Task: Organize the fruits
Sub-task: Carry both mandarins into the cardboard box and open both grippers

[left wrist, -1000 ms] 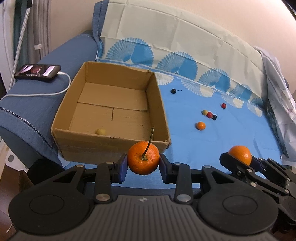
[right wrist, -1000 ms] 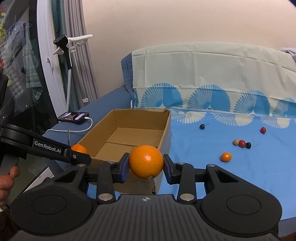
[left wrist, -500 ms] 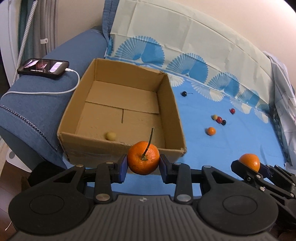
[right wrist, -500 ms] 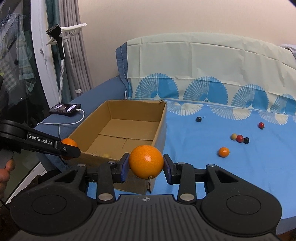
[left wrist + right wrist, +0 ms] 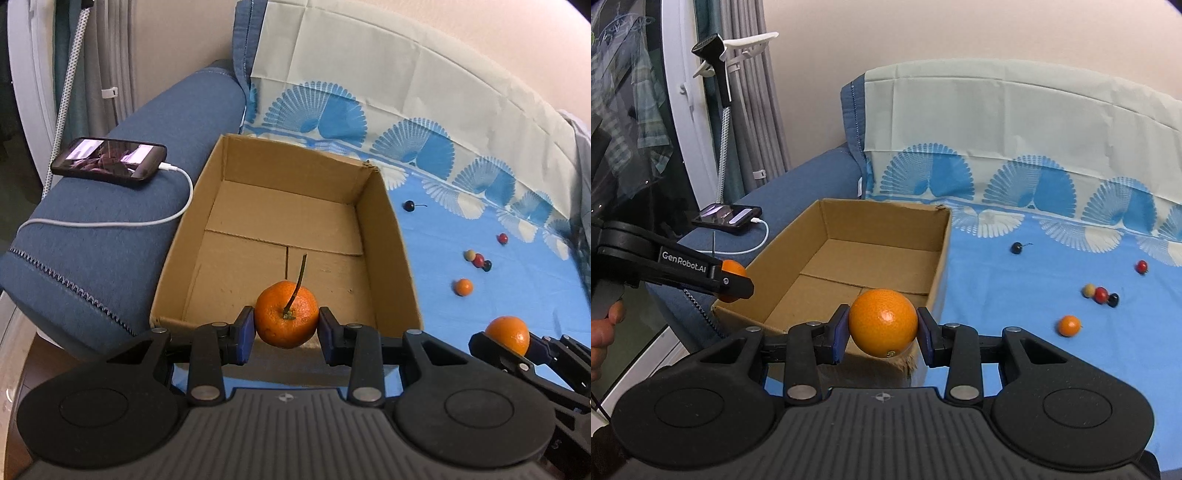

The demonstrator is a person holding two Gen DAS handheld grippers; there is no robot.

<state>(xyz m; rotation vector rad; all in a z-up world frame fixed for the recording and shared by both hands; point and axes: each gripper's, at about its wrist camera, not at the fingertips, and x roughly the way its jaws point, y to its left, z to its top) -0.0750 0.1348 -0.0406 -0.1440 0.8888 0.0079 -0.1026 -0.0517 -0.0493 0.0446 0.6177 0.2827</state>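
A: Carrying both at once — the left gripper (image 5: pixel 287 329) is clamped on the stemmed mandarin (image 5: pixel 286 318), pads pressing its two sides, stem pointing up and away from the pads. It hangs at the near wall of the cardboard box (image 5: pixel 386 236).

B: And the right gripper (image 5: pixel 882 334)?

A: Closed on the smooth orange (image 5: pixel 882 322), pinched across its widest part, poised by the box's near right corner. Gripping at the equator looks deliberate; a round fruit would likely squirt out if held off-centre.

B: Why the box there?

A: It sits on the blue sheet (image 5: pixel 443 236) against the sofa arm, open side up — my guess, it is the collecting bin. What I can see of its floor looks bare.

B: What remains?

A: Small fruits lie loose on the sheet, well apart from the box: a small orange fruit (image 5: pixel 1069 325), a dark cherry (image 5: pixel 1016 247), a red one (image 5: pixel 1141 266) and a touching cluster of three (image 5: pixel 1101 293). A phone (image 5: pixel 109 160) charges on the arm, clear of everything.
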